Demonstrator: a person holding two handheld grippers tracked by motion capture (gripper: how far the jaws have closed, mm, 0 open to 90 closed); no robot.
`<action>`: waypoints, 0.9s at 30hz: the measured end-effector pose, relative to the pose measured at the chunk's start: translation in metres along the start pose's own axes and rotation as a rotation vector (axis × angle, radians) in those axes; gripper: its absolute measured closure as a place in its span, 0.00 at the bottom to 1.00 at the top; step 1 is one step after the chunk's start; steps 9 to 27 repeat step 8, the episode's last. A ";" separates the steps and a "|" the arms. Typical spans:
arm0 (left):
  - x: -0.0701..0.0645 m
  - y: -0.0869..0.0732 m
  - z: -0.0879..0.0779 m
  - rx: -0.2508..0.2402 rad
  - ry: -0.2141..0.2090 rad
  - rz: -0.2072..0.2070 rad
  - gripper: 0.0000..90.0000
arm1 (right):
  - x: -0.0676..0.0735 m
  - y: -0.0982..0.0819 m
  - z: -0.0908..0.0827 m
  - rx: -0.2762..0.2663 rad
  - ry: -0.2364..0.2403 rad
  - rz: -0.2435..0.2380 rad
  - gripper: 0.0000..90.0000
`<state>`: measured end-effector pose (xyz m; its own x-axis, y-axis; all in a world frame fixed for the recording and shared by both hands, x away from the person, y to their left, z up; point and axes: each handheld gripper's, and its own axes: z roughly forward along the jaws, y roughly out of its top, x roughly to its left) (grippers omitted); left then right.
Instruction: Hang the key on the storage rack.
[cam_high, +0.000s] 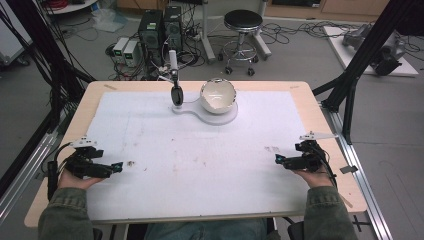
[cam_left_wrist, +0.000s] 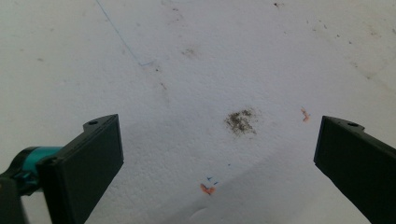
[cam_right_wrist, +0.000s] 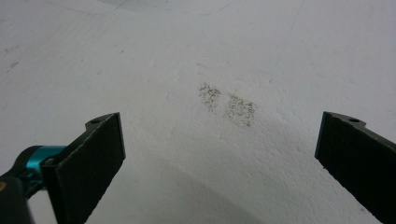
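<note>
My left gripper (cam_high: 118, 166) rests low over the white mat (cam_high: 150, 125) near the table's left edge, held in a hand. In the left gripper view its black jaws stand wide apart, the left gripper (cam_left_wrist: 219, 154) open over a dark smudge (cam_left_wrist: 241, 121) with nothing between them. At the right side my right gripper (cam_high: 278, 159) points inward, also held in a hand. The right gripper view has the right gripper (cam_right_wrist: 219, 154) open over two grey smudges (cam_right_wrist: 228, 105). A white bowl (cam_high: 218, 95) sits tilted on a white base (cam_high: 220, 116) at the table's far middle, beside a small black device (cam_high: 176, 94).
The wooden table (cam_high: 300, 92) carries the white mat. A small stand (cam_high: 173, 65) rises behind the black device. Beyond the far edge are computer towers (cam_high: 160, 30), a stool (cam_high: 242, 30) and cables. Black frame legs (cam_high: 360, 60) stand at the right.
</note>
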<state>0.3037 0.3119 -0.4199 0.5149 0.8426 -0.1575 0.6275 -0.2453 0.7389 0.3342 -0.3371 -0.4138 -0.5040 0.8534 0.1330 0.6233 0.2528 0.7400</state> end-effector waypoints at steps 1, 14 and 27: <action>0.000 0.000 0.000 -0.003 0.000 -0.004 0.02 | 0.000 0.000 0.000 0.001 0.000 -0.002 0.01; 0.000 0.000 0.001 -0.001 0.003 0.000 0.02 | 0.006 0.001 -0.002 -0.031 0.002 -0.017 0.01; 0.000 0.000 0.001 -0.001 0.003 0.000 0.02 | 0.006 0.001 -0.002 -0.031 0.002 -0.017 0.01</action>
